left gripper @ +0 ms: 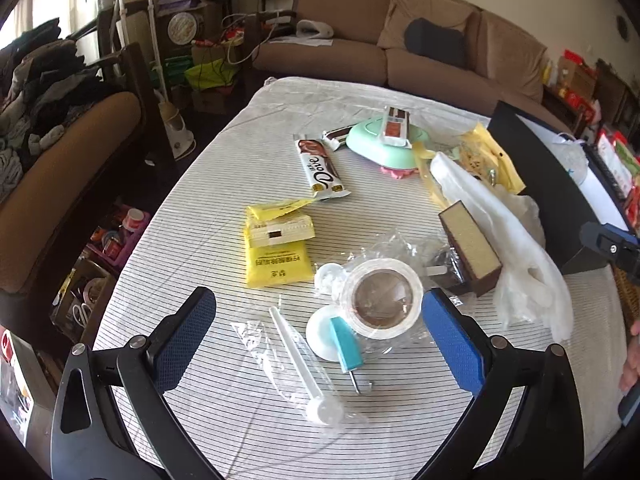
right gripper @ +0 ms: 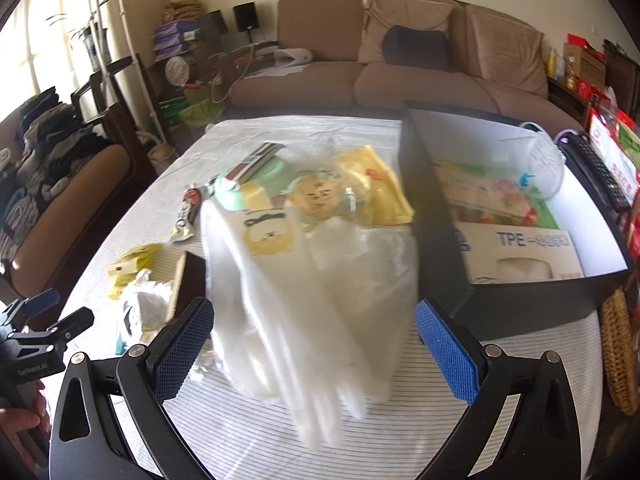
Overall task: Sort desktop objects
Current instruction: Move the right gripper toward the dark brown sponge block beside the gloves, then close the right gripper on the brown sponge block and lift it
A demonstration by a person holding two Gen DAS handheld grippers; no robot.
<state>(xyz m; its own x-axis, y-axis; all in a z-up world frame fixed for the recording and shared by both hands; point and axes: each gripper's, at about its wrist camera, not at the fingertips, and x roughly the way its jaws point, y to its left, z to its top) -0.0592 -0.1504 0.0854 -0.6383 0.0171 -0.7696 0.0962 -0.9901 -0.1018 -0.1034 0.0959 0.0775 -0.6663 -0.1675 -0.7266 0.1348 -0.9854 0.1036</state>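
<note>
Over the striped tablecloth my left gripper stands open. Just ahead of it lie a roll of clear tape, a white disc with a teal piece and a wrapped white plastic tube. Farther off are a yellow packet, a Dove bar, a mint green dish and a brown-and-yellow sponge. My right gripper is open too, and blurred white gloves in plastic lie between and ahead of its fingers. The black box stands to the right.
The black box holds a TPE carton and colourful packs. A remote and a wicker basket sit beside it on the right. Yellow bags lie behind the gloves. A sofa and chairs surround the table.
</note>
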